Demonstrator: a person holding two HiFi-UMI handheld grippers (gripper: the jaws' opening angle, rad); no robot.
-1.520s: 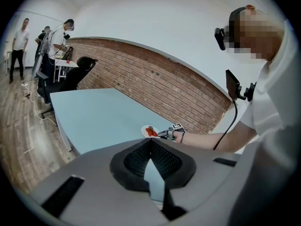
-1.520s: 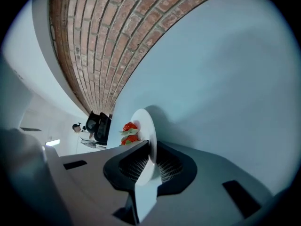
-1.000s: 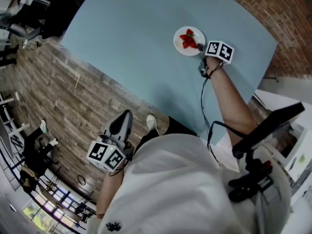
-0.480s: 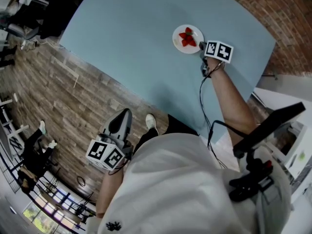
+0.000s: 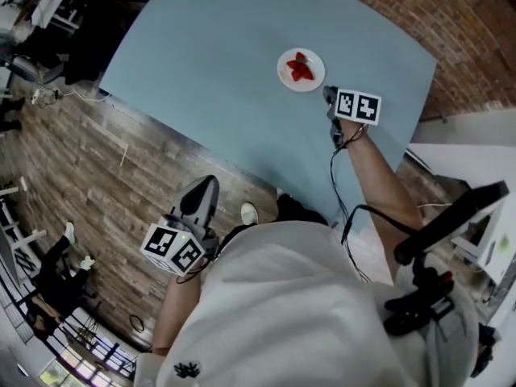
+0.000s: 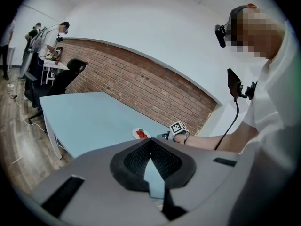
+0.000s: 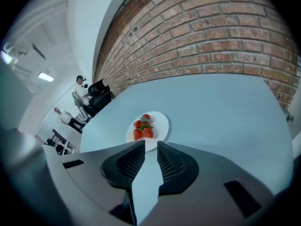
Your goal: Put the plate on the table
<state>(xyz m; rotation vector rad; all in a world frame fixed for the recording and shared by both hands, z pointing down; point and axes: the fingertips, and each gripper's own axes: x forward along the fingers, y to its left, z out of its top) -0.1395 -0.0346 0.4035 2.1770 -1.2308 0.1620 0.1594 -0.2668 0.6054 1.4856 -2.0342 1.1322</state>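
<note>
Though the head view shows its jaw tips poorly, the right hand-held gripper (image 5: 328, 94) sits just beside the plate (image 5: 301, 70), not touching it. The plate lies flat on the table (image 5: 226, 71) with strawberries (image 5: 300, 67) on it. The left hand-held gripper (image 5: 209, 186) hangs well apart, over the floor (image 5: 97, 160). In the left gripper view, its jaws meet at the tips, empty. In the right gripper view, the jaws stand slightly apart with nothing between them, and their tips hide the plate's near rim. The plate is round, with no long axis.

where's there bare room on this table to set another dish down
The blue table is bare from the plate across to the wood-floor edge. Only the side by the brick wall is crowded: plate, strawberries, and the right hand-held gripper beside it.
</note>
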